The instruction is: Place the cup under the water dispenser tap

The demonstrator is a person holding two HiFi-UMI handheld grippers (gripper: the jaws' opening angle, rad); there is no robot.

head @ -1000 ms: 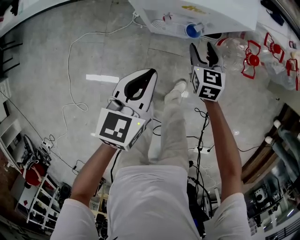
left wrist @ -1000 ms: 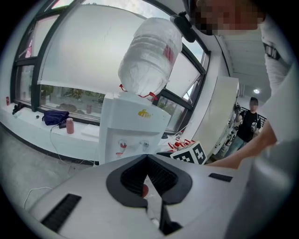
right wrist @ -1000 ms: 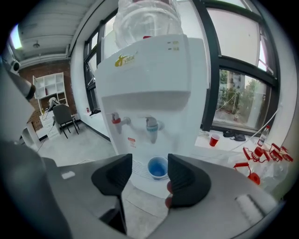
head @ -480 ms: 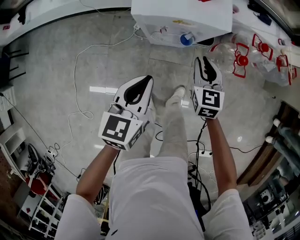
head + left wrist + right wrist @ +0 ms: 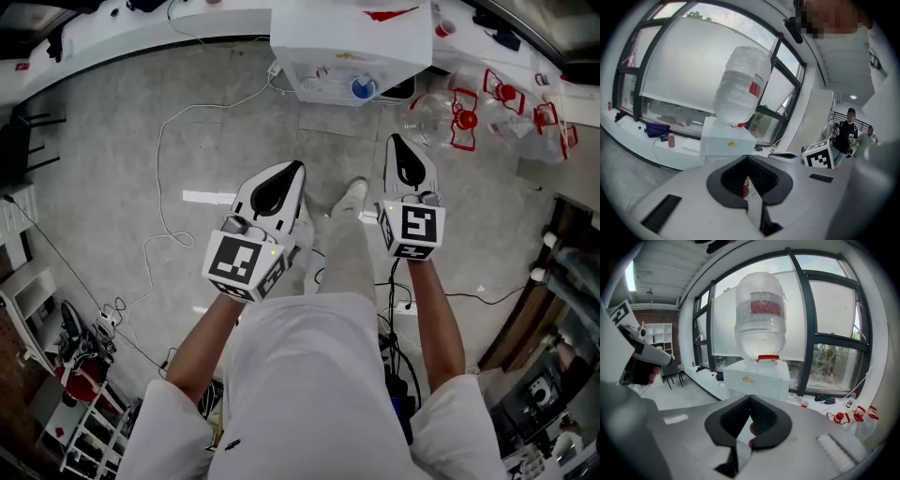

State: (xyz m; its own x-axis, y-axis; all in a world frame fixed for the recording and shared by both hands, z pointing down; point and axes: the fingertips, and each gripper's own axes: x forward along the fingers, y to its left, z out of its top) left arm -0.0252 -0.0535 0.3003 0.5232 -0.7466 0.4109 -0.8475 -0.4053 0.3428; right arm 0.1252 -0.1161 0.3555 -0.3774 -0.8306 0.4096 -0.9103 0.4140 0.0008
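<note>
The white water dispenser [image 5: 352, 47] stands at the top of the head view, with a big clear bottle [image 5: 761, 319] upside down on it. A small blue cup [image 5: 363, 88] sits at its front, by the taps. Both grippers hang over the floor, short of the dispenser and pointing at it. My right gripper [image 5: 397, 141] is shut with nothing in it and is well back from the cup. My left gripper [image 5: 294, 169] is shut and empty too, further left. In the gripper views the jaw tips meet in front of the dispenser [image 5: 726, 140]; the cup is hidden behind them.
Empty clear water bottles with red handles [image 5: 459, 112] lie on the floor right of the dispenser. A white cable [image 5: 164, 169] loops over the floor at left. My legs and shoe [image 5: 352, 197] are between the grippers. Two people [image 5: 844, 136] stand far right in the left gripper view.
The right gripper's jaws were apart close to the dispenser and have closed. Both grippers have drawn back from the dispenser and risen; the dispenser now sits further off.
</note>
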